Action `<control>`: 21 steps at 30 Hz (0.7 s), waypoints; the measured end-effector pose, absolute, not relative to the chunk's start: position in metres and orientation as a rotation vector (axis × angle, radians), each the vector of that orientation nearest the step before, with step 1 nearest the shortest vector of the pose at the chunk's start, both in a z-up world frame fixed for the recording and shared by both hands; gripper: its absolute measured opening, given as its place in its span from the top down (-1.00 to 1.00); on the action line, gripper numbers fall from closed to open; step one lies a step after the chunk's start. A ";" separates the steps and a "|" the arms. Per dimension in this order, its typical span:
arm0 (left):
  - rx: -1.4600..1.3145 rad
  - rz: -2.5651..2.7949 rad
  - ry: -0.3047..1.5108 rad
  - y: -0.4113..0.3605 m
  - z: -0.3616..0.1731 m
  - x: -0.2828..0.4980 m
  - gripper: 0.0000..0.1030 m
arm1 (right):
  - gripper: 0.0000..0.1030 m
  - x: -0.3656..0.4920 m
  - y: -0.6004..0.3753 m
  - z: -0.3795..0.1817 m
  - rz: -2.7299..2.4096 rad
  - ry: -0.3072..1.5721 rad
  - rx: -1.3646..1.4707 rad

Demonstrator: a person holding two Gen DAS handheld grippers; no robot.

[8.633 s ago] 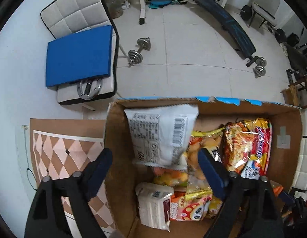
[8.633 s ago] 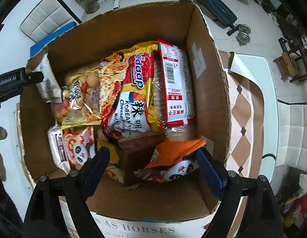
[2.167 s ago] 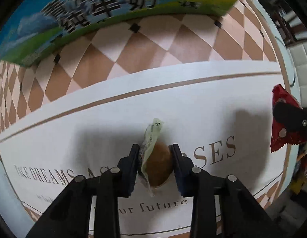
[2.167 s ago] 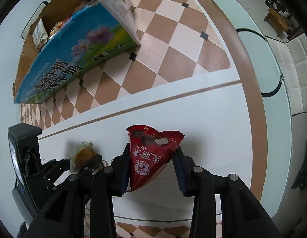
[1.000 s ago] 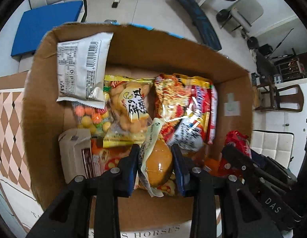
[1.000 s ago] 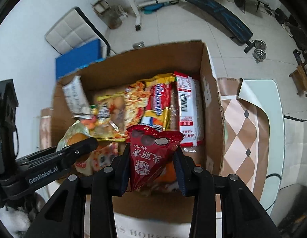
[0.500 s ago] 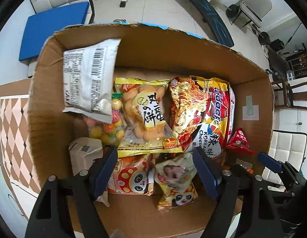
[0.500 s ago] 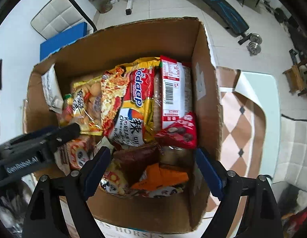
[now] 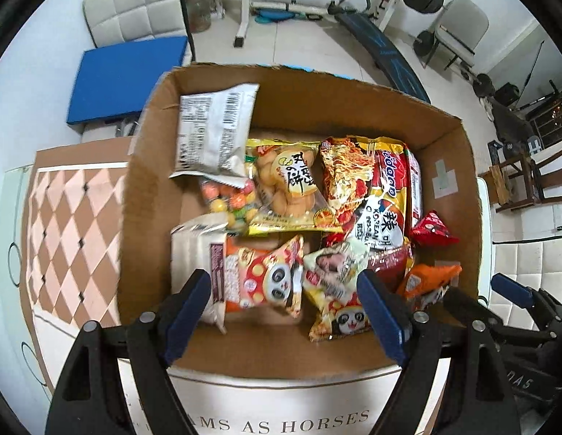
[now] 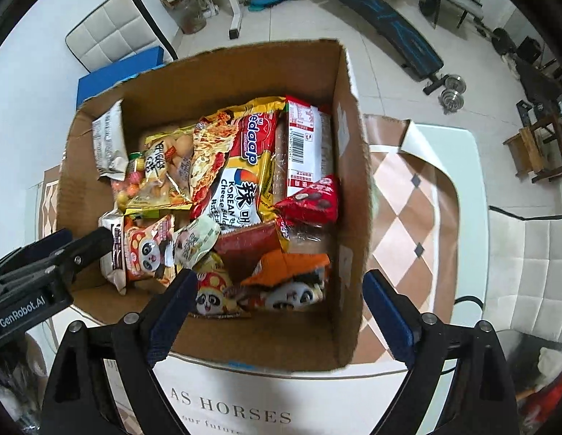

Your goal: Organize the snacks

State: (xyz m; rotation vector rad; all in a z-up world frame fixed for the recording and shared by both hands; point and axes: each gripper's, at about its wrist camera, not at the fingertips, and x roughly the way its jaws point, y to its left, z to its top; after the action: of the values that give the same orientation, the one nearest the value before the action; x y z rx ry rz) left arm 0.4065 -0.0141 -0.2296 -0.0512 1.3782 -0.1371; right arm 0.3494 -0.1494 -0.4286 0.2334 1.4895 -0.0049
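An open cardboard box on the table holds several snack packs. The small bun pack lies among them near the front. The red triangular chocolate pack lies by the box's right wall. My left gripper is open and empty above the box's front edge. My right gripper is open and empty above the box's front right part. Each gripper shows at the edge of the other's view.
The box stands on a table with a checkered mat and a white printed strip. Beyond are a white chair with a blue cushion, dumbbells and a weight bench on the tile floor.
Both grippers carried their packs from the table to over the box, opened and dropped them in. Since half a second ago both have drawn back slightly, still open.
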 end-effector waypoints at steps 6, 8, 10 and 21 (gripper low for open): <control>-0.040 -0.108 1.298 -0.015 -0.200 0.371 -0.60 | -0.83 0.317 -0.151 -0.398 -0.021 1.413 0.239; -0.033 -0.100 1.266 -0.015 -0.189 0.356 -0.60 | -0.83 0.303 -0.151 -0.385 -0.021 1.383 0.239; -0.026 -0.098 1.234 -0.015 -0.177 0.339 -0.60 | -0.83 0.289 -0.151 -0.374 -0.020 1.361 0.234; 0.038 -0.111 1.076 -0.016 -0.105 0.243 -0.60 | -0.83 0.188 -0.148 -0.291 0.001 1.210 0.240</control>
State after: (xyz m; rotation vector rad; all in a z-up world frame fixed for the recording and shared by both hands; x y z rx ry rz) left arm 0.2427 -0.0164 -0.1050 0.0376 1.0760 -0.1110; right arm 0.1876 -0.1478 -0.2909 0.2399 1.2104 0.0009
